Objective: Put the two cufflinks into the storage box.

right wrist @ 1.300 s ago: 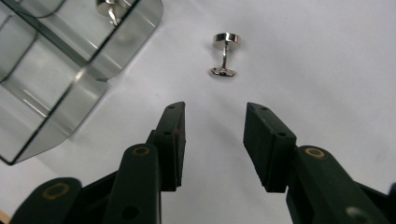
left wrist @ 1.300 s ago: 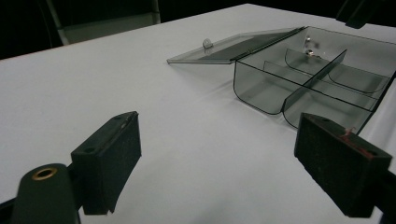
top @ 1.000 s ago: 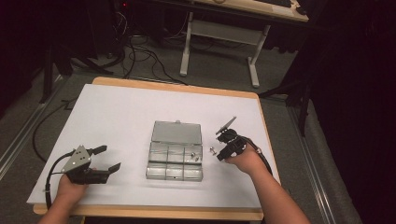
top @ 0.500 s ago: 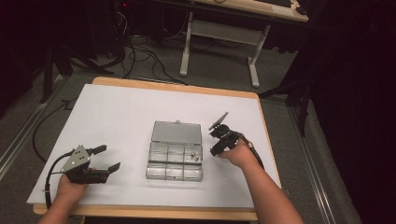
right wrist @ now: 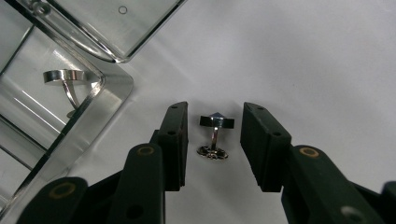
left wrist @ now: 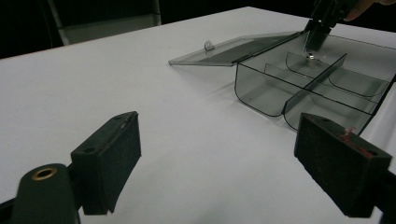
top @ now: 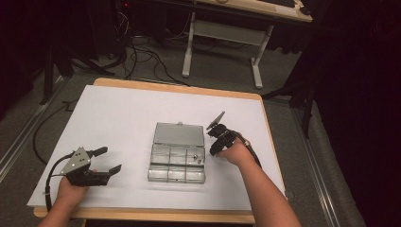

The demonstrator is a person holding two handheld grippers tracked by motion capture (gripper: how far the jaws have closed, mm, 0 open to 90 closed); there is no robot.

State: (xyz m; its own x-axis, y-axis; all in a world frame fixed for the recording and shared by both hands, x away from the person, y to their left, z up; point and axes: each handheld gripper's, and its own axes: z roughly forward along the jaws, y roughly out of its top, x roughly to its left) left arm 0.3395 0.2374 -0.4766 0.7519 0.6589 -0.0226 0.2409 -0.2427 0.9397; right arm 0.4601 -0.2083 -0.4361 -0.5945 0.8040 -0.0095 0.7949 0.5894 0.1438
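A clear plastic compartment box [top: 176,178] lies mid-table with its lid [top: 179,134] folded flat behind it. My right gripper [top: 213,147] points down at the table just off the box's right side. In the right gripper view a small silver cufflink [right wrist: 214,135] lies on the white table between the jaws of my right gripper [right wrist: 212,127]. The jaws have just been closing, but a gap remains on each side of it. A second cufflink [right wrist: 63,77] sits inside the box's corner compartment. My left gripper [top: 109,160] rests open and empty at the front left.
The white table top [top: 123,118] spreads wide around the box. From the left gripper view the box [left wrist: 280,88] stands ahead to the right, its dividers upright, with the other gripper [left wrist: 322,23] beyond it. A desk frame [top: 222,42] and cables lie past the table.
My right gripper has shifted left toward the box's right side and sunk a little. The left gripper has stayed where it was.
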